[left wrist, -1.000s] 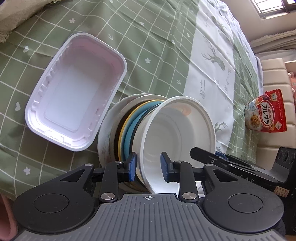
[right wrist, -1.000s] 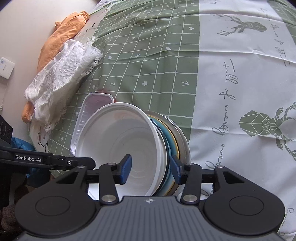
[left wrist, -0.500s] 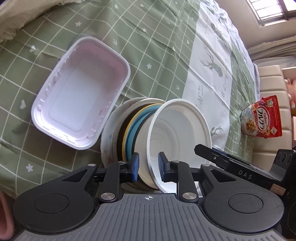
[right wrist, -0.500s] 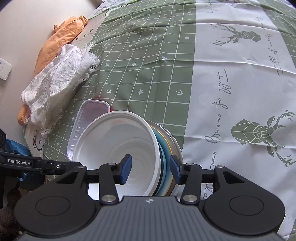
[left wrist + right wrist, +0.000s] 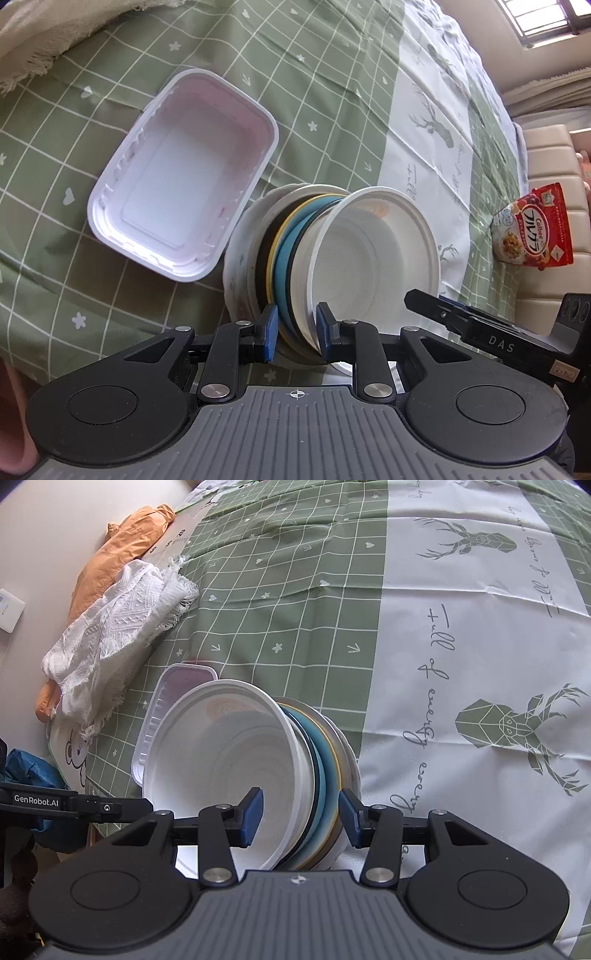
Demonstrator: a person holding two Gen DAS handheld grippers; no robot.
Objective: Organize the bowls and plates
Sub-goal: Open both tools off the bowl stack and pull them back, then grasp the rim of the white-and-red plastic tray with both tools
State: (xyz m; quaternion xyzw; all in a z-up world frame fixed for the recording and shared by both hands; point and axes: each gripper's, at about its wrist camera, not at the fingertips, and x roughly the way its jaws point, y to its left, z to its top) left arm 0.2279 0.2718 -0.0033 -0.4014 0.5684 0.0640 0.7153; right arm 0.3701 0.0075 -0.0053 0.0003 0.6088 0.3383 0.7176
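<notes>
A stack of plates [image 5: 255, 258] in white, black, yellow and blue carries a white round bowl [image 5: 373, 258] on top. My left gripper [image 5: 293, 334] is shut on the near edge of the stack and bowl wall. My right gripper [image 5: 299, 816] is shut on the opposite edge of the same stack [image 5: 328, 760], one finger inside the bowl [image 5: 229, 753]. The stack looks held above the tablecloth. A white rectangular plastic tray [image 5: 184, 173] lies on the cloth beside the stack; it also shows in the right wrist view [image 5: 162, 701].
A green and white tablecloth [image 5: 461, 635] covers the table. A white cloth [image 5: 118, 627] and an orange cloth [image 5: 122, 554] lie at the table edge. A cereal bag [image 5: 532, 229] rests on a beige seat.
Both grippers have risen with the stack, which looks smaller against the table. The left jaws have closed tighter on the stack edge. The tray has stayed in place.
</notes>
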